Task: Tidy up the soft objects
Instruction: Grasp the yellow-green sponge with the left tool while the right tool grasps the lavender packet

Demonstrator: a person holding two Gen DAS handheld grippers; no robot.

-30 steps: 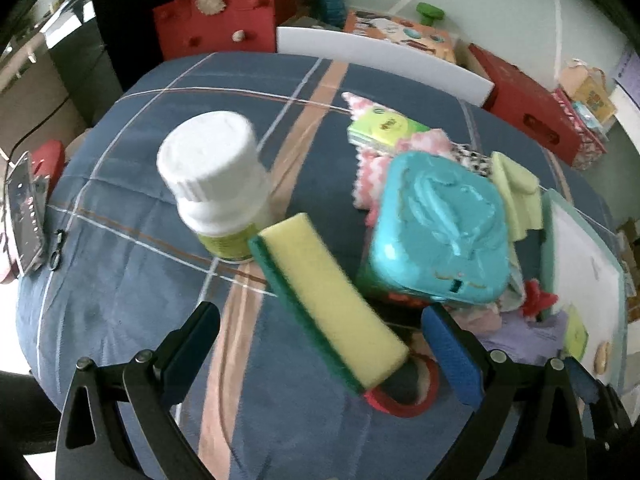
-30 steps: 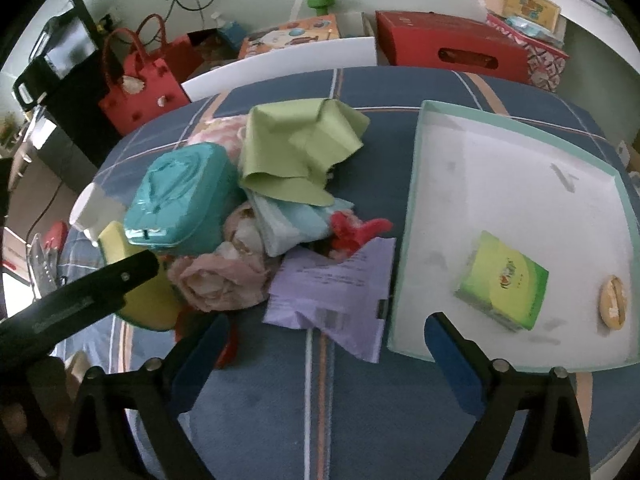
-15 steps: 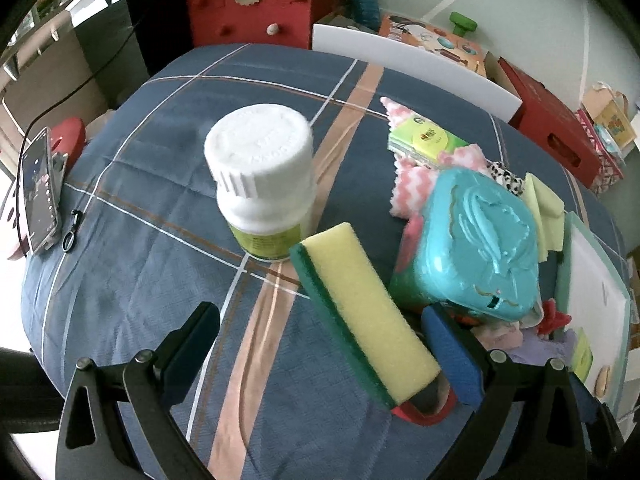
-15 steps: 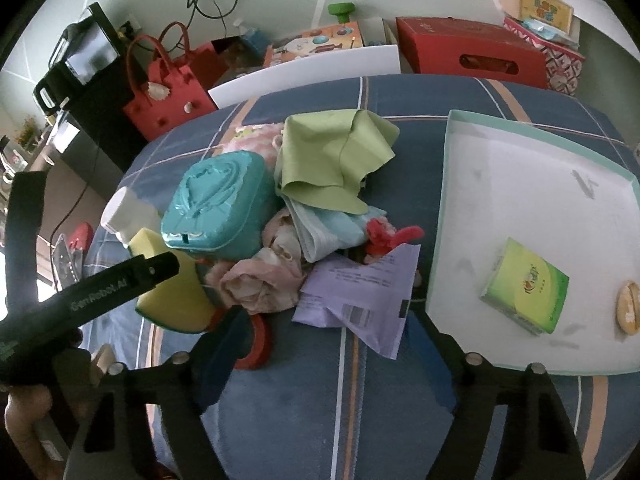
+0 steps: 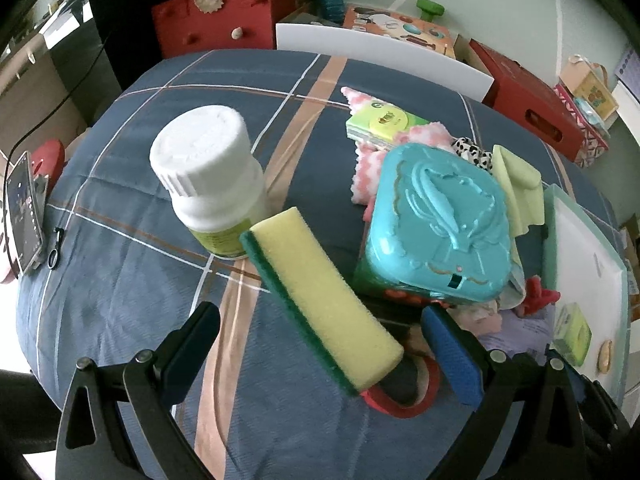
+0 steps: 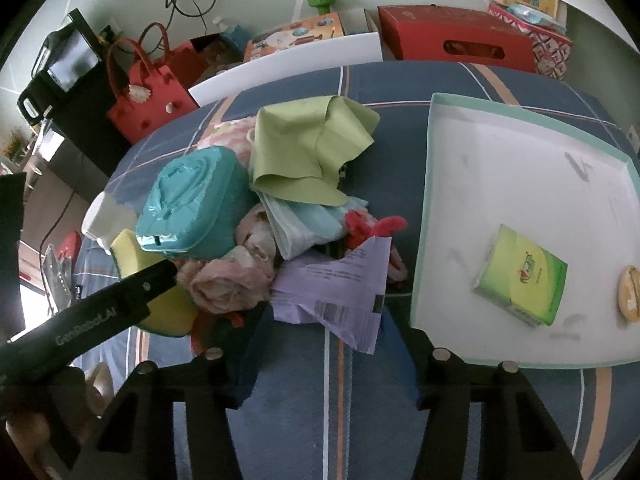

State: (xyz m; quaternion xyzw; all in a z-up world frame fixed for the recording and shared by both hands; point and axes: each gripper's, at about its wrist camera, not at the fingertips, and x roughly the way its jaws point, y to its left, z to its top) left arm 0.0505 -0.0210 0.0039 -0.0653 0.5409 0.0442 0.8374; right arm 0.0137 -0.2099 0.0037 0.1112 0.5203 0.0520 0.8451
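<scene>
While the right gripper (image 6: pixel 326 354) is closing, its jaws flank the near corner of a lilac printed paper slip (image 6: pixel 340 292); whether the pads already press on that slip cannot be told. Just beyond the slip lies a crumpled pink cloth (image 6: pixel 230 286), then a pale blue cloth (image 6: pixel 308 222) and a red soft item (image 6: pixel 372 228), all heaped together on the blue plaid tablecloth (image 6: pixel 320 400). On top of the heap, farther back, sits a folded green cloth (image 6: pixel 308 148). To the right stands a white tray with a teal rim (image 6: pixel 434 184); on it lie a green tissue pack (image 6: pixel 520 280) and, at the right edge, a small round tan object (image 6: pixel 630 294).

As for the left gripper (image 5: pixel 320 350), its jaws stand spread wide, with nothing pinched. Between them runs the near end of a yellow sponge with a green scouring side (image 5: pixel 320 292), tilted and resting on a red ring (image 5: pixel 404 404); neither pad touches the sponge. Behind the sponge, to the left, a white-capped bottle (image 5: pixel 212 176) stands upright. To the right, a teal wet-wipes box (image 5: pixel 440 224) leans on the cloth heap. Farther back lie a pink-and-white zigzag cloth (image 5: pixel 370 172) and a second green tissue pack (image 5: pixel 380 122) on top of it. Beyond the table edge are a red felt handbag (image 5: pixel 220 20) and a red box (image 5: pixel 528 100).
</scene>
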